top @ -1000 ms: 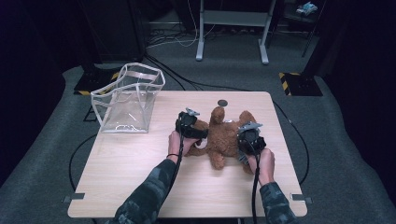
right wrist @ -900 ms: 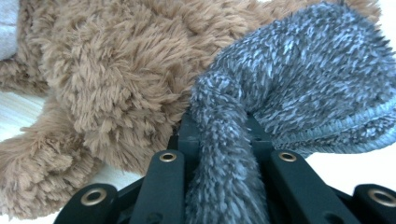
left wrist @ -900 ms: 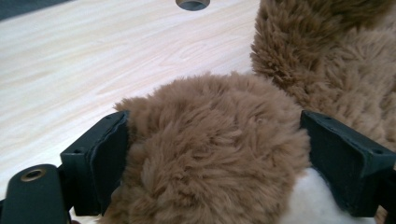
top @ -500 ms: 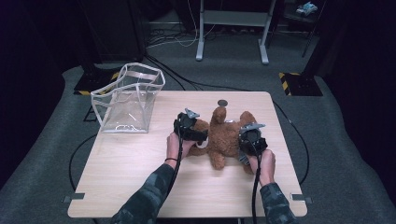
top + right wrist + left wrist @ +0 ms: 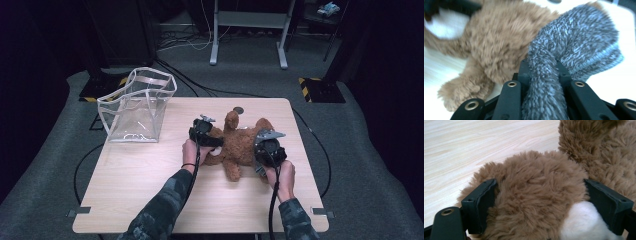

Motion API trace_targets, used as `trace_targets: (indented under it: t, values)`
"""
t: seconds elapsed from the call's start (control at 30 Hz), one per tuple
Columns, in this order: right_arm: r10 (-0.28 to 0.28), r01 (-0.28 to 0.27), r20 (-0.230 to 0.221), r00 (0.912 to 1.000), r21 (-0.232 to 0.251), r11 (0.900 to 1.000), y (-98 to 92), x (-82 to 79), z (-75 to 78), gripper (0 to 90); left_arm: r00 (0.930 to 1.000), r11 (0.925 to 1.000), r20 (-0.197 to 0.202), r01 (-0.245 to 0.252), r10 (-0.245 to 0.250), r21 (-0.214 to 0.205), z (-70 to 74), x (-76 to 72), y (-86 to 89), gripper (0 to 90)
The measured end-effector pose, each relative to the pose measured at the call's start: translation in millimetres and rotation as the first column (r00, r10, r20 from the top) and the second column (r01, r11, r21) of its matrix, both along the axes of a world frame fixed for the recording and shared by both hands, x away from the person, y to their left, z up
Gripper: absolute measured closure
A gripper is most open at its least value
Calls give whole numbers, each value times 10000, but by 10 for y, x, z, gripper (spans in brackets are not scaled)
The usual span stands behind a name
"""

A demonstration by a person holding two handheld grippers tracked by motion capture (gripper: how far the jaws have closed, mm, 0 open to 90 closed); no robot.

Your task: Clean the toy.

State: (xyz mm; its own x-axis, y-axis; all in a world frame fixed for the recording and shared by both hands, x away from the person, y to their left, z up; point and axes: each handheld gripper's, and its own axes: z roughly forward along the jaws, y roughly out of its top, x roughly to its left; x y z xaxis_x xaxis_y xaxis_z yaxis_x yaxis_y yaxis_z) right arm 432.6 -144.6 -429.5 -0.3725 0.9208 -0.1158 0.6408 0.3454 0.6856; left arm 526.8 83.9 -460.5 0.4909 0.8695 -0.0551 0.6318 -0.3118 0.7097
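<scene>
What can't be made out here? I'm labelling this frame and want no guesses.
- Teddy bear, high view: the face, hidden by the left gripper.
- Grey knitted piece, right gripper view: its lower end is cut off by the bottom edge between the right gripper fingers.
- Small dark round thing, high view: too small to identify.

In the high view the left gripper [image 5: 207, 134] covers the near side of the teddy bear's [image 5: 239, 145] head, and the right gripper [image 5: 268, 150] hides the limb toward the table's [image 5: 150, 200] right edge. The grey knitted piece [image 5: 574, 42] runs off the bottom of the right gripper view, its end unseen. The left gripper view cuts the head's white patch [image 5: 584, 225] at its lower edge. A small dark round thing [image 5: 238, 110] by the table's far edge is too small to identify.
</scene>
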Motion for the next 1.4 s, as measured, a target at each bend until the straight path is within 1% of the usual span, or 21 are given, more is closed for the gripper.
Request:
trace_targets:
  t: [0.13, 0.17, 0.27, 0.33, 0.4, 0.5, 0.53, 0.6, 0.63, 0.7, 0.83, 0.93, 0.97, 1.0, 1.03, 1.1, 1.17, 1.2, 1.23, 1.3, 1.4]
  values:
    - [-332, 331, -181, 9993, -83, 9994, -72, 23, -136, 730, 9994, 9999, -328, 53, -57, -105, -1, 60, 6, 154]
    - [-377, 379, -260, 9989, 55, 9993, -103, 7, -150, 729, 9995, 9999, -317, 38, -42, -113, -6, 66, 2, 154]
    - [-583, 578, -427, 9974, -132, 9982, -175, -55, -190, 729, 9994, 9999, -354, -57, 52, -153, -19, 75, -9, 154]
    - [-637, 623, -490, 9968, -298, 9976, -212, -82, -197, 728, 9994, 9999, -354, -52, 47, -126, -22, 81, -13, 154]
    - [-737, 728, -476, 9961, -209, 9971, -232, -85, -142, 725, 9991, 9998, -406, -123, 116, -162, -25, 90, -10, 154]
    - [-360, 358, 52, 9993, 324, 9988, -111, -96, 47, 724, 9990, 9995, -409, -179, 168, -255, -37, 98, 3, 155]
    - [-166, 163, 95, 9998, 336, 9993, -32, -86, 89, 724, 9990, 9995, -416, -197, 186, -263, -38, 100, 2, 155]
    - [55, -55, 90, 9999, -85, 9999, 101, -29, 79, 726, 9987, 9994, -478, -185, 171, -298, -37, 113, 8, 155]
    - [-4, 2, -68, 10000, -264, 9997, 126, 5, 35, 728, 9984, 9994, -547, -162, 144, -312, -36, 123, 13, 155]
    - [-178, 174, -253, 9995, -172, 9997, 58, 48, -66, 733, 9987, 9989, -493, -176, 154, -432, -55, 137, 9, 155]
    - [-706, 708, -508, 9962, 12, 9975, -207, 16, -212, 739, 9984, 9990, -531, -212, 191, -396, -66, 160, -26, 155]
    - [-972, 985, -705, 9928, 149, 9950, -382, -20, -242, 740, 9977, 9990, -658, -212, 186, -401, -60, 178, -24, 155]
    - [-1146, 1150, -842, 9898, -5, 9934, -413, -28, -224, 740, 9975, 9990, -686, -220, 193, -388, -58, 180, -24, 155]
    - [-1121, 1117, -853, 9900, -98, 9937, -438, -30, -191, 740, 9975, 9990, -677, -228, 202, -379, -58, 180, -23, 155]
    - [-1194, 1199, -795, 9897, 15, 9928, -431, -44, -137, 740, 9974, 9990, -683, -243, 217, -374, -57, 182, -22, 155]
    - [-945, 955, -342, 9949, 294, 9950, -349, -79, 3, 740, 9974, 9991, -687, -239, 215, -346, -58, 186, -21, 155]
    - [-374, 374, 4, 9993, 510, 9980, -181, -106, 124, 740, 9969, 9989, -735, -306, 279, -352, -55, 188, -25, 155]
    - [-131, 130, 10, 9999, 416, 9991, -81, -108, 149, 740, 9966, 9987, -763, -331, 301, -377, -55, 190, -25, 155]
    - [47, -48, 31, 10000, 215, 9998, 4, -92, 130, 740, 9968, 9987, -747, -311, 280, -397, -56, 195, -23, 155]
    - [102, -103, -235, 9997, -23, 9999, 64, -40, 23, 742, 9964, 9988, -806, -313, 280, -388, -52, 204, -22, 155]
    - [-183, 194, -535, 9984, 201, 9996, -73, -27, -138, 746, 9963, 9990, -828, -249, 217, -382, -55, 214, -25, 154]
